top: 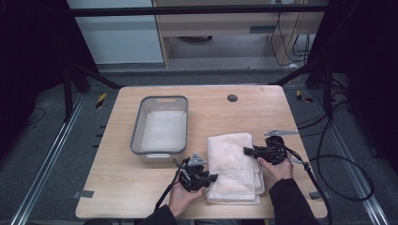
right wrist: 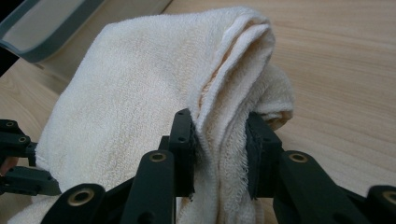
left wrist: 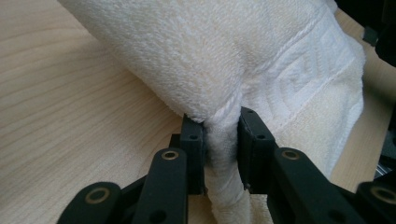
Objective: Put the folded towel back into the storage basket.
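Observation:
A folded cream towel (top: 232, 164) lies on the wooden table (top: 244, 112) near its front edge. My left gripper (top: 212, 178) is shut on the towel's left edge; in the left gripper view a bunched fold of the towel (left wrist: 261, 60) is pinched between the jaws of that gripper (left wrist: 222, 140). My right gripper (top: 247, 151) is shut on the towel's right edge. In the right gripper view the towel (right wrist: 140, 93) rises in a lifted fold, several layers clamped by the gripper (right wrist: 219, 135). The left gripper (right wrist: 18, 158) also appears at that view's left edge.
A grey plastic tub (top: 160, 126) with a pale lining stands on the table left of the towel, its corner (right wrist: 42, 28) in the right gripper view. A small dark round hole (top: 232, 98) sits near the far edge. Cables (top: 338, 164) trail off to the right.

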